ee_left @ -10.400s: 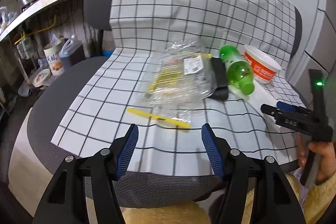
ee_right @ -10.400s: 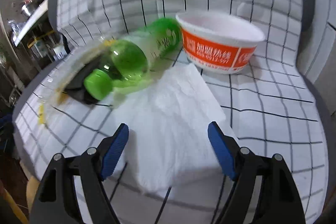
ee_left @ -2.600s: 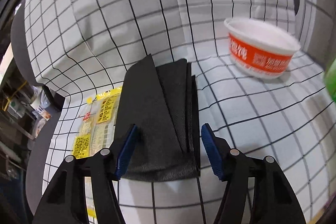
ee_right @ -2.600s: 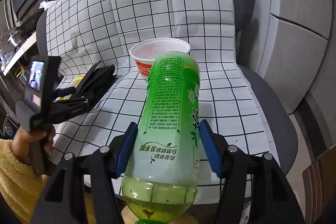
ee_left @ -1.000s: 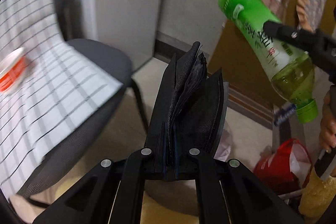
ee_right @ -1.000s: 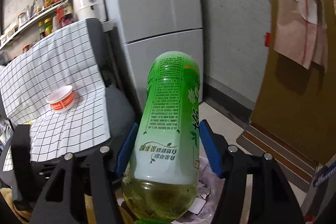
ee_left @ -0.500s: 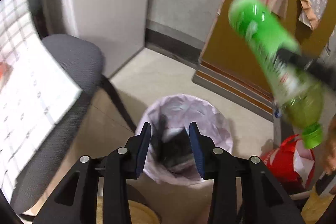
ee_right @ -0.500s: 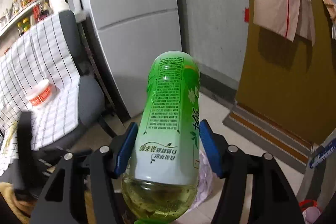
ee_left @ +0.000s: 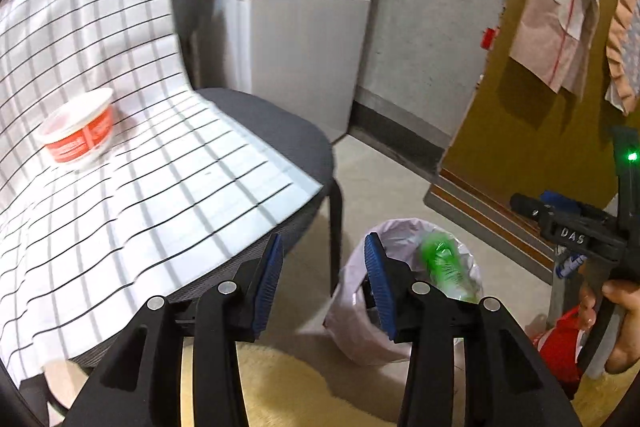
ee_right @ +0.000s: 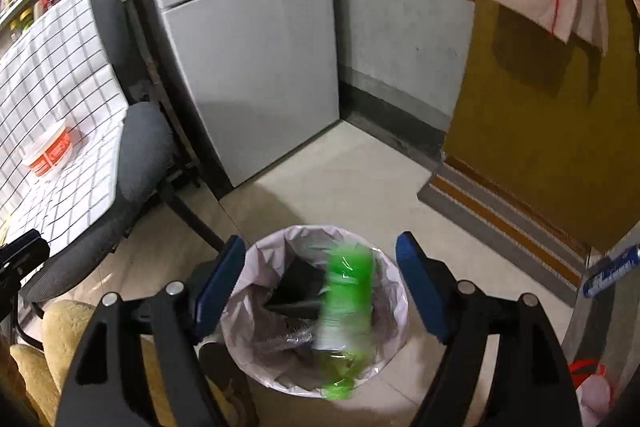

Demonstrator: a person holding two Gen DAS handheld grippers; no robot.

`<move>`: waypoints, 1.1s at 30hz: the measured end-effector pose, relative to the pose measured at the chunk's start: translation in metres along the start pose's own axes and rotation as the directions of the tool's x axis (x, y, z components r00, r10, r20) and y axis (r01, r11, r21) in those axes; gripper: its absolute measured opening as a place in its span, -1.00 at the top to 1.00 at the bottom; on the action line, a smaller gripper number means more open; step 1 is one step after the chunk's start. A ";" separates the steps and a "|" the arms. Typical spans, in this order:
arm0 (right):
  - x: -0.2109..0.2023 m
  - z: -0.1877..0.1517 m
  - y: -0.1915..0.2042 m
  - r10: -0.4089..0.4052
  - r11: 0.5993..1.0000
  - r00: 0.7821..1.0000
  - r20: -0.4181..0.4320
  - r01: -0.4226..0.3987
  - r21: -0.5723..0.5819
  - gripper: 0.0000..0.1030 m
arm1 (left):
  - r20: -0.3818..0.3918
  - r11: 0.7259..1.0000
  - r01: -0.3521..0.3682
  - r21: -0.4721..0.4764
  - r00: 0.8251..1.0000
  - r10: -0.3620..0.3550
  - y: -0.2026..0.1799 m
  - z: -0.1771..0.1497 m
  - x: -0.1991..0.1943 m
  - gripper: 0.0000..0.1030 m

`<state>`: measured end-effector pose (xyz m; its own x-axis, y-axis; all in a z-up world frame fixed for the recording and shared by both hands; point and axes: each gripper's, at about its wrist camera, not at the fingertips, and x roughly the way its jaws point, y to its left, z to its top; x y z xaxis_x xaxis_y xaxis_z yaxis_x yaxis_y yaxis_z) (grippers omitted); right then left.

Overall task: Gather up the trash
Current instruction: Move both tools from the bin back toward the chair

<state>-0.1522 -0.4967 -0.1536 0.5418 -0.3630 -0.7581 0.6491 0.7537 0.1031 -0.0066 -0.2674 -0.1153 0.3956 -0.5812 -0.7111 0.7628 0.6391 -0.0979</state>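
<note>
A blurred green plastic bottle point(ee_right: 344, 311) drops into the white-lined trash bin point(ee_right: 394, 283), lower centre, below the spread-jawed, empty right gripper point(ee_right: 320, 279). Left gripper point(ee_left: 322, 277), likewise parted and empty, should next fetch the red-and-white paper bowl point(ee_left: 76, 137), upper left.

The left hand-held gripper point(ee_left: 322, 273) is held with its blue-padded fingers point(ee_left: 269, 274) spread apart, and nothing is gripped between them. The right hand-held gripper point(ee_right: 320, 289) is likewise seen with its jaws parted wide and empty, angled downward. In the left wrist view the right hand-held gripper is seen from the side at the right edge, its handle being clasped by the person's right hand point(ee_left: 618, 323), whose fingers are wrapped around the grip.
</note>
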 end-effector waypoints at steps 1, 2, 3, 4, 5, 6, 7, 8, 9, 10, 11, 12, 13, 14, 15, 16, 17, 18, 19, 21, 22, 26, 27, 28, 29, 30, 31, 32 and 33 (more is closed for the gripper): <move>-0.004 0.002 0.006 0.004 1.000 1.000 0.009 -0.004 -0.019 -0.48 | 0.002 1.000 -0.004 -0.009 1.000 0.004 0.004 -0.003 -0.003 0.14; -0.006 0.003 0.010 0.007 0.999 1.000 0.014 -0.007 -0.032 -0.48 | 0.004 1.000 -0.008 -0.016 1.000 0.008 0.008 -0.005 -0.006 0.14; -0.009 0.004 0.016 0.015 0.999 1.000 0.019 -0.014 -0.048 -0.48 | 0.005 1.000 -0.016 -0.026 1.000 0.016 0.013 -0.008 -0.010 0.14; -0.011 0.006 0.020 0.023 0.998 1.000 0.021 -0.021 -0.056 -0.48 | 0.005 0.999 -0.025 -0.037 1.000 0.026 0.019 -0.011 -0.014 0.14; -0.012 0.007 0.024 0.031 0.998 0.999 0.023 -0.030 -0.062 -0.48 | 0.006 0.998 -0.037 -0.051 0.999 0.038 0.025 -0.014 -0.017 0.14; -0.014 0.009 0.028 0.041 0.997 0.999 0.025 -0.039 -0.069 -0.48 | 0.008 0.997 -0.048 -0.062 0.999 0.048 0.030 -0.016 -0.020 0.12; -0.016 0.010 0.035 0.059 0.995 0.998 0.029 -0.056 -0.080 -0.48 | 0.011 0.995 -0.061 -0.075 0.998 0.062 0.036 -0.019 -0.024 0.08; -0.019 0.011 0.042 0.079 0.993 0.996 0.035 -0.075 -0.091 -0.48 | 0.013 0.992 -0.083 -0.092 0.996 0.085 0.043 -0.022 -0.029 0.06; -0.020 0.012 0.047 0.091 0.991 0.995 0.038 -0.087 -0.101 -0.48 | 0.013 0.989 -0.104 -0.105 0.994 0.106 0.050 -0.025 -0.033 0.03; -0.023 0.013 0.056 0.108 0.988 0.993 0.043 -0.102 -0.119 -0.48 | 0.013 0.985 -0.124 -0.119 0.992 0.127 0.056 -0.028 -0.037 0.01; -0.025 0.014 0.064 0.126 0.984 0.991 0.047 -0.119 -0.133 -0.48 | 0.013 0.980 -0.146 -0.132 0.989 0.149 0.062 -0.030 -0.041 -0.01; -0.027 0.015 0.072 0.146 0.980 0.988 0.051 -0.137 -0.147 -0.48 | 0.010 0.973 -0.176 -0.148 0.984 0.179 0.070 -0.034 -0.047 -0.01; -0.029 0.016 0.083 0.174 0.972 0.983 0.051 -0.163 -0.166 -0.48 | 0.009 0.968 -0.194 -0.160 0.980 0.198 0.076 -0.037 -0.051 -0.01; -0.031 0.016 0.091 0.200 0.965 0.978 0.051 -0.188 -0.181 -0.48 | 0.007 0.960 -0.217 -0.177 0.975 0.222 0.085 -0.041 -0.057 -0.01; -0.032 0.017 0.104 0.235 0.954 0.971 0.049 -0.220 -0.203 -0.48 | 0.004 0.954 -0.232 -0.192 0.971 0.237 0.092 -0.042 -0.059 -0.01; -0.033 0.018 0.113 0.254 0.946 0.966 0.046 -0.239 -0.217 -0.48 | 0.003 0.946 -0.247 -0.210 0.967 0.254 0.100 -0.045 -0.064 -0.01; -0.033 0.018 0.126 0.286 0.932 0.957 0.037 -0.269 -0.242 -0.48 | 0.001 0.940 -0.256 -0.224 0.965 0.263 0.106 -0.047 -0.067 -0.02; -0.033 0.018 0.140 0.311 0.918 0.950 0.025 -0.293 -0.266 -0.48 | -0.005 0.932 -0.268 -0.245 0.961 0.275 0.116 -0.050 -0.071 -0.02; -0.034 0.018 0.150 0.328 0.908 0.945 0.019 -0.310 -0.282 -0.48 | -0.008 0.923 -0.279 -0.265 0.958 0.287 0.125 -0.053 -0.075 -0.02; -0.034 0.017 0.175 0.369 0.879 0.929 -0.005 -0.350 -0.324 -0.48 | -0.015 0.899 -0.310 -0.308 0.947 0.321 0.145 -0.058 -0.084 -0.02; -0.034 0.017 0.190 0.387 0.861 0.922 -0.017 -0.368 -0.351 -0.48 | -0.015 0.889 -0.322 -0.326 0.942 0.336 0.153 -0.061 -0.089 -0.02; -0.031 0.018 0.239 0.438 0.809 0.898 -0.035 -0.411 -0.421 -0.37 | -0.016 0.835 -0.377 -0.401 0.914 0.405 0.193 -0.073 -0.112 -0.02; -0.029 0.018 0.254 0.452 0.794 0.891 -0.046 -0.425 -0.434 -0.34 | -0.020 0.820 -0.397 -0.413 0.904 0.427 0.202 -0.077 -0.117 -0.02; -0.027 0.017 0.263 0.459 0.786 0.887 -0.052 -0.433 -0.441 -0.32 | -0.025 0.806 -0.414 -0.424 0.895 0.446 0.210 -0.080 -0.121 -0.02; -0.026 0.017 0.274 0.472 0.774 0.880 -0.059 -0.446 -0.450 -0.29 | -0.029 0.794 -0.425 -0.435 0.888 0.459 0.217 -0.083 -0.125 -0.02; -0.026 0.017 0.282 0.481 0.765 0.874 -0.063 -0.454 -0.457 -0.24 | -0.035 0.777 -0.436 -0.454 0.880 0.474 0.229 -0.087 -0.131 -0.02; -0.024 0.016 0.297 0.487 0.751 0.870 -0.073 -0.460 -0.474 -0.20 | -0.040 0.763 -0.444 -0.469 0.874 0.484 0.239 -0.090 -0.135 -0.02; -0.023 0.014 0.305 0.491 0.741 0.867 -0.082 -0.466 -0.484 -0.19 | -0.046 0.743 -0.459 -0.487 0.863 0.503 0.252 -0.094 -0.141 -0.02; -0.022 0.013 0.316 0.497 0.731 0.863 -0.090 -0.472 -0.493 -0.18 | -0.053 0.726 -0.472 -0.500 0.853 0.519 0.264 -0.098 -0.145 -0.03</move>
<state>0.0475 -0.2579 -0.0960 0.7421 0.1108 -0.6611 -0.0447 0.9922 0.1160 0.0868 0.0350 -0.1061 0.7065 -0.1376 -0.6943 0.1112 0.9903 -0.0830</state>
